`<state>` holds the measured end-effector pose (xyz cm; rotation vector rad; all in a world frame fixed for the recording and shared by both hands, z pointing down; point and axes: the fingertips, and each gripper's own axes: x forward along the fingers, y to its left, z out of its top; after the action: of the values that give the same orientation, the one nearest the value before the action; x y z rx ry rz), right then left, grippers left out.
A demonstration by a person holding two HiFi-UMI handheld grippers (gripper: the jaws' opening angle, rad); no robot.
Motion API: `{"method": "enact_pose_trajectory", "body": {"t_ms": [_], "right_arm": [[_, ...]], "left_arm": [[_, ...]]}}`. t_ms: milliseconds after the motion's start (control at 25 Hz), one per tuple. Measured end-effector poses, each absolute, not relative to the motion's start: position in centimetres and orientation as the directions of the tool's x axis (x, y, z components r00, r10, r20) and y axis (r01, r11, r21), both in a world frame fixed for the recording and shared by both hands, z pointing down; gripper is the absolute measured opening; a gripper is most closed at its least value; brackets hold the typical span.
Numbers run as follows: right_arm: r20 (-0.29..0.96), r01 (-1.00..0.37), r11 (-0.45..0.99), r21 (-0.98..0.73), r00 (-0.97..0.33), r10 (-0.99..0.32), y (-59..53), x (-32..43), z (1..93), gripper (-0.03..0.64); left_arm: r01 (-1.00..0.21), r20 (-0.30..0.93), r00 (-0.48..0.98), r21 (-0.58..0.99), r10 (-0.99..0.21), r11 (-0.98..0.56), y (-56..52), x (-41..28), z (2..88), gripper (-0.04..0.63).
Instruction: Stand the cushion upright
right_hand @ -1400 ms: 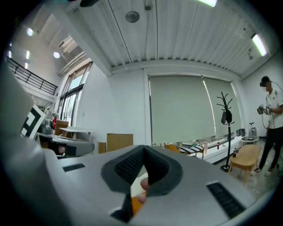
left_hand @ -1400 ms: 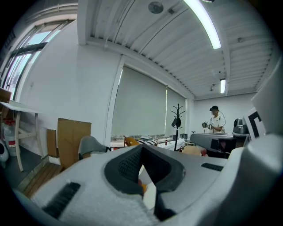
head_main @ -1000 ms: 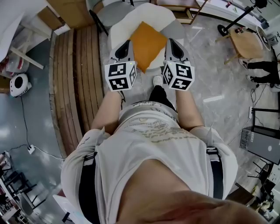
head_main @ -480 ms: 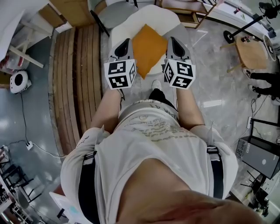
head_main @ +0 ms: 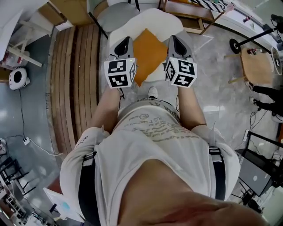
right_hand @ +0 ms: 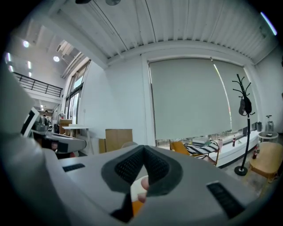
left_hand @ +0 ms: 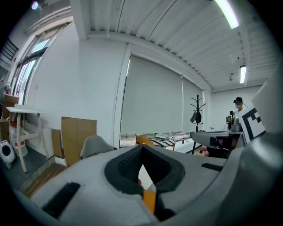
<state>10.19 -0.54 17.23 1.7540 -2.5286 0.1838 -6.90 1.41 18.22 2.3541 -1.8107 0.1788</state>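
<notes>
An orange cushion (head_main: 148, 53) lies flat on the seat of a white armchair (head_main: 164, 20) in the head view. My left gripper (head_main: 125, 41) is over the cushion's left edge and my right gripper (head_main: 173, 39) over its right edge; whether either touches it I cannot tell. Both point forward, nearly level. In the left gripper view the jaws of the left gripper (left_hand: 142, 151) meet with nothing between them, and a sliver of orange cushion (left_hand: 149, 199) shows below. The right gripper (right_hand: 143, 151) is shut the same way above the orange cushion (right_hand: 128, 206).
A grey chair (head_main: 116, 11) stands behind the armchair. Wooden floor boards (head_main: 73, 79) run along the left, with a small white appliance (head_main: 17, 77) beyond. A round wooden table (head_main: 257, 59) is at the right. A coat stand (right_hand: 242, 132) and a wooden-frame seat (head_main: 194, 17) are farther off.
Both grippers have moved forward together toward the armchair, one along each side of the cushion. The cushion lies as before and both pairs of jaws stay shut.
</notes>
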Motion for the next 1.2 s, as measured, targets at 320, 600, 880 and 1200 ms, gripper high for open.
{"method": "enact_pose_trajectory", "body": {"t_ms": [320, 600, 880, 1200], "right_arm": [[0.156, -0.909, 0.412, -0.062, -0.416, -0.896, -7.2, 12.1, 18.8, 0.026], [0.237, -0.860, 0.506, -0.064, -0.506, -0.829, -10.7, 11.5, 21.9, 0.026], [0.346, -0.814, 0.571, -0.110, -0.570, -0.746, -13.4, 9.5, 27.7, 0.026], [0.561, -0.796, 0.594, -0.111, -0.544, -0.624, -17.0, 8.1, 37.0, 0.026]], "left_arm": [[-0.979, 0.217, 0.198, 0.084, -0.956, -0.184, -4.5, -4.7, 19.2, 0.014], [-0.988, 0.310, 0.127, 0.124, -0.942, -0.093, -6.0, -4.9, 23.3, 0.014], [-0.983, 0.411, 0.091, 0.182, -0.907, -0.016, -7.2, -7.0, 29.1, 0.014], [-0.951, 0.544, 0.086, 0.294, -0.835, 0.093, -8.1, -10.1, 38.4, 0.014]]}}
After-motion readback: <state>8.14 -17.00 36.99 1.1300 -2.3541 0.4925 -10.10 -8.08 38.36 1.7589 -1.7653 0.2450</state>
